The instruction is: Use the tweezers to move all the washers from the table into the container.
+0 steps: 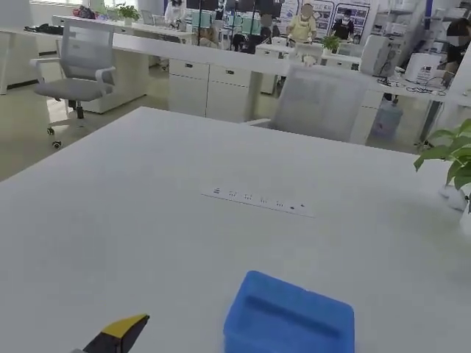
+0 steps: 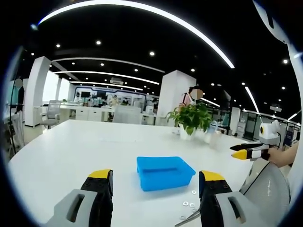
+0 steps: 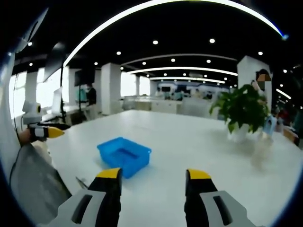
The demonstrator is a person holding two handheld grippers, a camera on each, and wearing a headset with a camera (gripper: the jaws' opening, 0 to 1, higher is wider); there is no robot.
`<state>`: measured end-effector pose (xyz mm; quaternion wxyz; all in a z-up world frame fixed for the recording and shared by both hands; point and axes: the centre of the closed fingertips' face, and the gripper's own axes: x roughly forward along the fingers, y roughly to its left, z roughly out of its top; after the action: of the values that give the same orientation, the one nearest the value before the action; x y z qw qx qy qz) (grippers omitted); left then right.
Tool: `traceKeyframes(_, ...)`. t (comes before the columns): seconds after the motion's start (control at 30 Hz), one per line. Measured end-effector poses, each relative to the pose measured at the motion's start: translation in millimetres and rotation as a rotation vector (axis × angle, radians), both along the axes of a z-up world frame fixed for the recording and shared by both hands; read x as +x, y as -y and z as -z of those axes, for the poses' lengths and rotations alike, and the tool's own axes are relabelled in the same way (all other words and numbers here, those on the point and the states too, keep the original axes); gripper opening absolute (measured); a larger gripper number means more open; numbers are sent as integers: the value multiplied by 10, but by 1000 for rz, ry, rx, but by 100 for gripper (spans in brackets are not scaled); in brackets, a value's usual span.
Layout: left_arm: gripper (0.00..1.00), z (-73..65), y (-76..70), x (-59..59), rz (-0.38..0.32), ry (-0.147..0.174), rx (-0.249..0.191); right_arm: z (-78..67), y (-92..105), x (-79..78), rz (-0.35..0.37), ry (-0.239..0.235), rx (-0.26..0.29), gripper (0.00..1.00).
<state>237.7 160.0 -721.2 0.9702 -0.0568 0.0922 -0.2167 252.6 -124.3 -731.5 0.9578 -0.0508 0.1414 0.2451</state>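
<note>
Hanging open above the white table [image 2: 71, 151], the left gripper [image 2: 156, 176] is grasping nothing, and its two yellow-tipped jaws are standing wide apart. In the left gripper view the blue container [image 2: 164, 172] is sitting straight ahead, a little beyond the jaw tips and centred between them. The washers [image 2: 189, 203] are lying loose on the tabletop just off the container's near right corner, close to the right-hand jaw. The tweezers [image 2: 188, 218] are lying flat beside them, with one end running behind that jaw.

The right gripper [image 3: 154, 173] is likewise hanging released, with only bare tabletop between its jaws. In the right gripper view the container is sitting ahead and to the left, near the left-hand jaw but apart from it. A potted plant [image 3: 244, 111] is standing farther off to the right.

In the head view the container is resting at the lower middle of the table, and a yellow gripper tip [image 1: 121, 329] is poking in at the bottom left, apart from it. A power strip [image 1: 257, 200] is lying flush in the tabletop beyond, but its markings are too small to read. The posters [image 1: 342, 16] on the far wall are too blurred to read.
</note>
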Motion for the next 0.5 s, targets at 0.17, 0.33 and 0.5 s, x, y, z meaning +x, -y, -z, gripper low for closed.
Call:
traceKeyframes(0.17, 74, -1, -16, 0, -5, 1, -2, 19, 8, -2, -2, -3, -2, 51)
traceKeyframes(0.33, 74, -9, -15, -1, -7, 1, -1, 33, 22, -1, -5, -5, -5, 50)
traceKeyframes(0.5, 73, 8, -22, -2, -2, -3, 2, 52, 44, 6, -3, -7, -12, 51)
